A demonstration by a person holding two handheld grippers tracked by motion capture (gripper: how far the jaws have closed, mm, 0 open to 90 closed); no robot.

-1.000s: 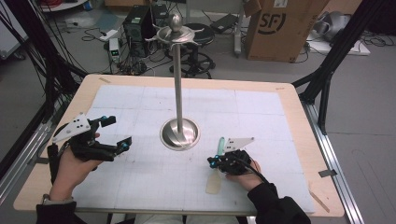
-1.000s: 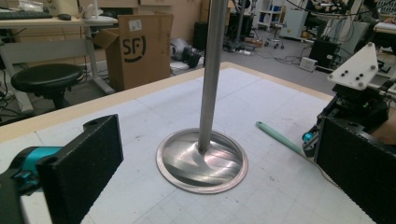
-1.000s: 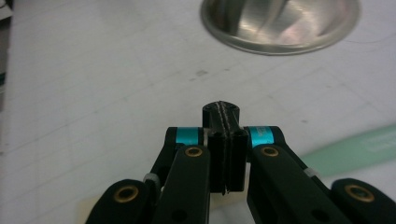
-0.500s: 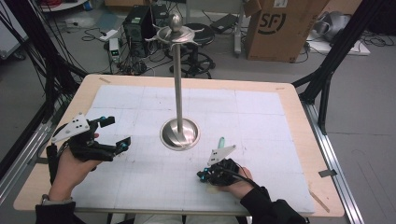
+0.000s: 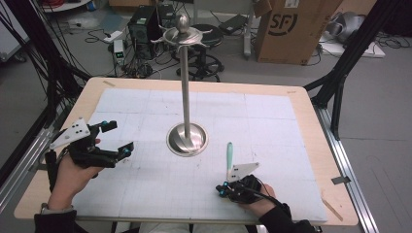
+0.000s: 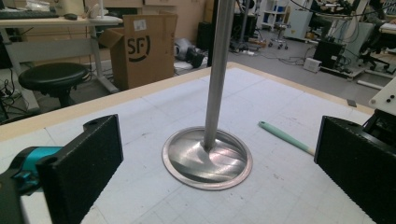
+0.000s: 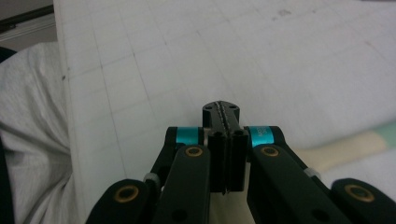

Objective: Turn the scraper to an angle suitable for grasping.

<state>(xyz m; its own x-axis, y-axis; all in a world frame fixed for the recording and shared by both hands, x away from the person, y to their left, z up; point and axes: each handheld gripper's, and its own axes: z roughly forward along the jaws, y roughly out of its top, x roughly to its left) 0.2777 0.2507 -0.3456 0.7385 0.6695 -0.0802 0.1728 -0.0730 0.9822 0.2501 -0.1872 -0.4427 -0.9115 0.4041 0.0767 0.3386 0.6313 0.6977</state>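
Note:
A steel stand with a round base and a tall pole rises from the middle of the gridded mat; its base lies straight ahead in the left gripper view. A slim tool with a mint-green end and a cream end lies on the mat right of the base. My right gripper sits over the tool's cream end near the front edge, its tip pointing left. Its jaws are pressed together with nothing seen between them. My left gripper hovers left of the base, jaws wide apart and empty.
The white mat covers most of the wooden table. Hooks crown the stand's top. On the floor beyond the table are a cardboard box, a stool, a computer tower and cables. White clothing lies just past the front edge.
My right gripper has drawn back toward the front edge and turned its tip to the left. The tool and the left gripper have hardly moved.

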